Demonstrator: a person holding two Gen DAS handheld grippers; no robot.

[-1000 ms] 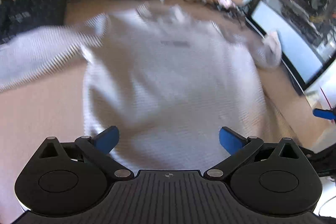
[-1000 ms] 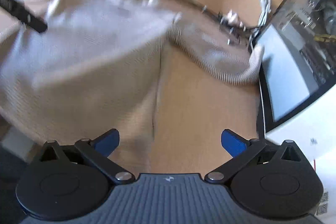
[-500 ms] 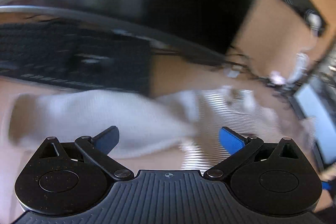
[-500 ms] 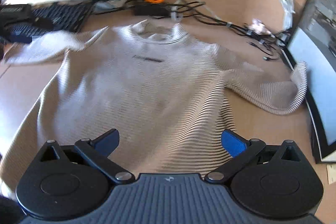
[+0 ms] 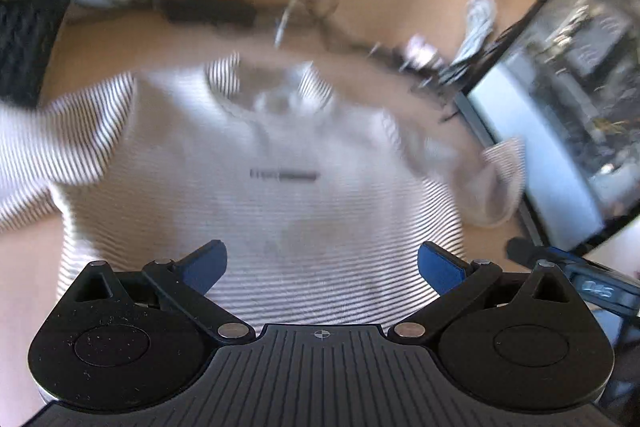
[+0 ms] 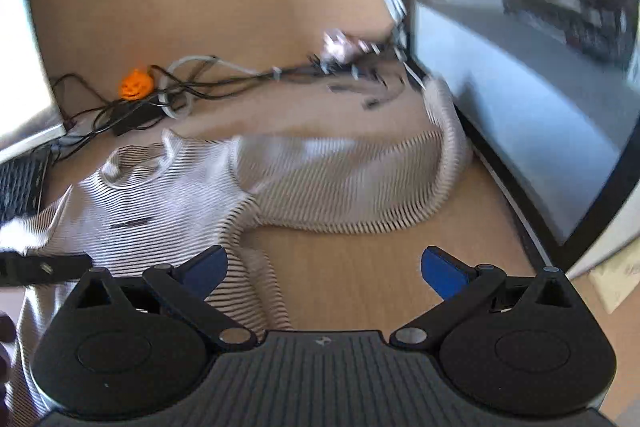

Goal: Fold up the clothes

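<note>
I have a striped long-sleeved shirt (image 5: 280,195) lying front-up on the tan desk (image 6: 352,275), collar toward the far side and hem toward me. In the left wrist view my left gripper (image 5: 322,265) sits over the lower body of the shirt, its blue fingertips (image 5: 204,265) spread wide with nothing between them but the cloth lying below. I can read a small dark mark across the chest, though the picture is smeared and I cannot make out what it says.

My right gripper (image 6: 324,269) is also spread wide and holds nothing. In its view the left blue tip is over the right edge of the shirt body, while the right tip is over bare desk. The shirt's right sleeve (image 6: 360,187) runs out to the right from the shoulder, then bends up toward the far side, with its cuff resting against the lower edge of a monitor (image 6: 520,87). The left sleeve (image 5: 48,147) stretches out to the left, and its end passes out of the frame.

Beyond the collar, on the far part of the desk, lies a tangle of dark cables (image 6: 224,83) with a small orange pumpkin figure (image 6: 137,84) among them. A black keyboard (image 5: 28,43) shows at the far left. At the right edge of the left wrist view I can see part of the other gripper, near the monitor's lower corner.
</note>
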